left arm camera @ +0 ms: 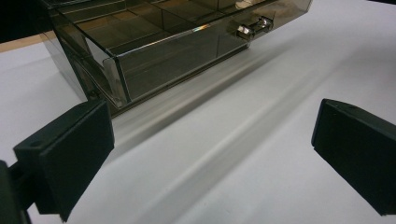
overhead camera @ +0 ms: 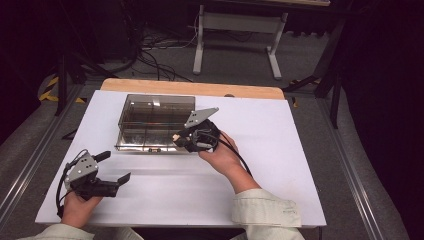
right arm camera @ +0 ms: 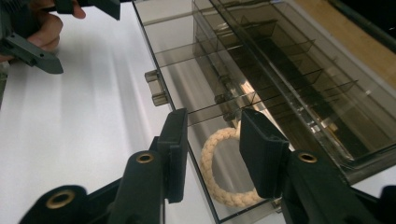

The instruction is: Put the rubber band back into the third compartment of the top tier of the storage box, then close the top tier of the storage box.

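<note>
On the white table (overhead camera: pixel 280 150), a smoky divided box (overhead camera: pixel 150 107) holds a rope ring (right arm camera: pixel 219 172); right hand-held gripper (right arm camera: pixel 212 140) half-open, left (left arm camera: pixel 210 154) wide, both empty.

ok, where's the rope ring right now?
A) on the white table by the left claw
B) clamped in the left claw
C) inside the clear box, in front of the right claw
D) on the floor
C: the rope ring lies in the clear box, just beyond the right claw, whose jaws stand apart.

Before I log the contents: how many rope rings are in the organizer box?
1: a cream braided rope ring lies in the clear organizer box, in the compartment nearest the right gripper. Tinted dividers may hide others.
</note>
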The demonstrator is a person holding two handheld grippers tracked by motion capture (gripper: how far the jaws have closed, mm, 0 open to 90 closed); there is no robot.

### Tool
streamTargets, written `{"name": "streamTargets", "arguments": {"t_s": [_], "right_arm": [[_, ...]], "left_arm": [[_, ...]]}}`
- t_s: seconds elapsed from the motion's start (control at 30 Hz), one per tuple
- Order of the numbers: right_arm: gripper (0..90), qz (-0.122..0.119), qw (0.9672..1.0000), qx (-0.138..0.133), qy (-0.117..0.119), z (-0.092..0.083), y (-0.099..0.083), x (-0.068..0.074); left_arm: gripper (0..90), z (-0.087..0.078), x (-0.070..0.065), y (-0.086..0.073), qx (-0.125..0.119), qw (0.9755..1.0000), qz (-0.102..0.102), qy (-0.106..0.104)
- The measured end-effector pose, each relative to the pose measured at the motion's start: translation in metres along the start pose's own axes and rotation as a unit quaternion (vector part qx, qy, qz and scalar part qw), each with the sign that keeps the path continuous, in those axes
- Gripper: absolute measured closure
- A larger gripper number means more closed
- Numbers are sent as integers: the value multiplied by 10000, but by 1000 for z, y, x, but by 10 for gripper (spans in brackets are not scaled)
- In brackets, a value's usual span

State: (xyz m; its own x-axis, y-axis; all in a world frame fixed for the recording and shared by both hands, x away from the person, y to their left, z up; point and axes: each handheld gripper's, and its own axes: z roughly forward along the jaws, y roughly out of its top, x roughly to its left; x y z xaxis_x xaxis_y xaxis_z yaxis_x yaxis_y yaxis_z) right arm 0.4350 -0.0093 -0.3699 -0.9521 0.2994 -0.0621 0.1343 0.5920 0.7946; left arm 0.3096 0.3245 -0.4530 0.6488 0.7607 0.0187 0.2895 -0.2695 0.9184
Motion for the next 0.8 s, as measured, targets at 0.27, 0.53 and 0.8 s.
{"name": "streamTargets", "arguments": {"t_s": [0.27, 0.53, 0.8], "right_arm": [[375, 74, 9988, -418, -252, -23, 2, 1], [166, 94, 9961, -702, -532, -41, 1, 7], [95, 129, 9943, -885, -587, -54, -5, 10]], "left_arm": [[3, -2, 0, 2, 53, 10000, -28, 18], [3, -3, -1, 2, 56, 10000, -74, -14], [2, -3, -2, 3, 83, 9999, -42, -47]]}}
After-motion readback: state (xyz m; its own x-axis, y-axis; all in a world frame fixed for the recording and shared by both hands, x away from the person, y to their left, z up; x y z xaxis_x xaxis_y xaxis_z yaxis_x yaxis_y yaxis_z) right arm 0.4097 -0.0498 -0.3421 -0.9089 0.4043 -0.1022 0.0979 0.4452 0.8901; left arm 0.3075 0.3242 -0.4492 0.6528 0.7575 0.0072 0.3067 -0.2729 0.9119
